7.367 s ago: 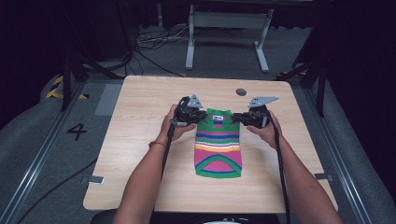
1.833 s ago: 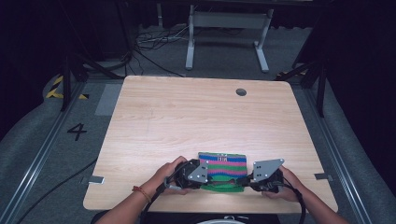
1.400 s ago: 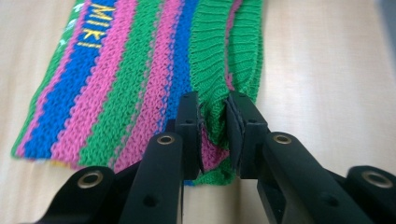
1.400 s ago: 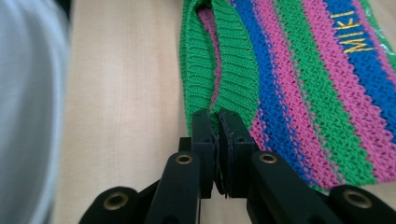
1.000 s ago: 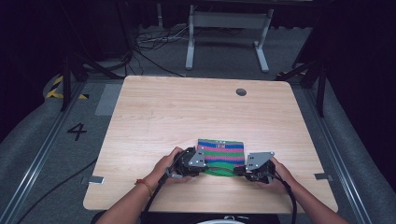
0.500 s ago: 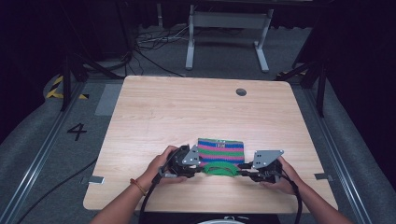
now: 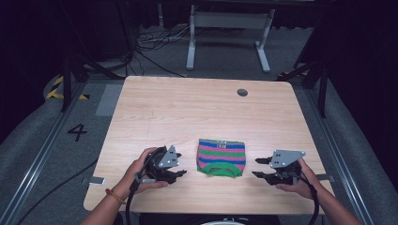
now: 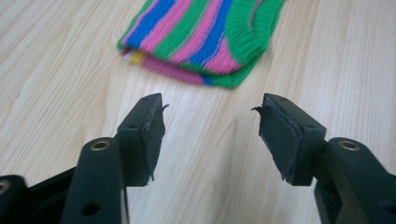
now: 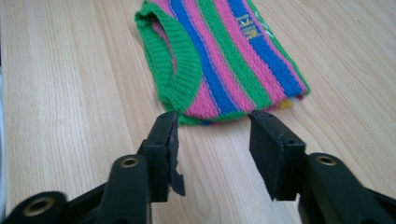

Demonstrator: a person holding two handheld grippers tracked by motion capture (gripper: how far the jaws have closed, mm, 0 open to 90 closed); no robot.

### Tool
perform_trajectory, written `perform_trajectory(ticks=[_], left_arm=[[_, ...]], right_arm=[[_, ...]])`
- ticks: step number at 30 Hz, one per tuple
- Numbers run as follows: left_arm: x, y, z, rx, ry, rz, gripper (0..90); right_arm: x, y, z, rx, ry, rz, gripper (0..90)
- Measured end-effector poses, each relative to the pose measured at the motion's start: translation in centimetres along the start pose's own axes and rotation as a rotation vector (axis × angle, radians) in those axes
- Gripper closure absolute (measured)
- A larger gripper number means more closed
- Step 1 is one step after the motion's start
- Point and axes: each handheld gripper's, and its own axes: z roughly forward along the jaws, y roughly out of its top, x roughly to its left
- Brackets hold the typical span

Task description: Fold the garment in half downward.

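while both grippers gape, the folded sweater (image 7: 221,158) lies between.

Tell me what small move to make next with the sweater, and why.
Probably draw both hands back a little. The sweater lies folded flat on the table, and the left gripper and right gripper are both open, apart from it on either side, so the fold looks finished.

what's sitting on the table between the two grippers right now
The folded striped knit garment lies between the left gripper and the right gripper, with bare table on either side of it, as the high view shows. Both grippers are open.
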Motion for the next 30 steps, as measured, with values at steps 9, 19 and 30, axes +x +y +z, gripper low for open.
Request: perform_trajectory(ticks=[9, 19, 30], left_arm=[[1.0, -3.6, -1.3, 0.045, 0.068, -0.103, 35.2], [2.6, -7.2, -2.2, 0.044, 0.085, -0.169, 30.5], [2.7, -10.1, -3.3, 0.015, 0.058, -0.246, 25.6]], right_arm=[[-0.7, -2.7, -1.5, 0.014, -0.046, 0.053, 39.7], [-1.8, -7.2, -3.7, 0.015, -0.147, 0.177, 33.0], [-2.5, -12.1, -5.0, 0.02, -0.208, 0.308, 26.3]])
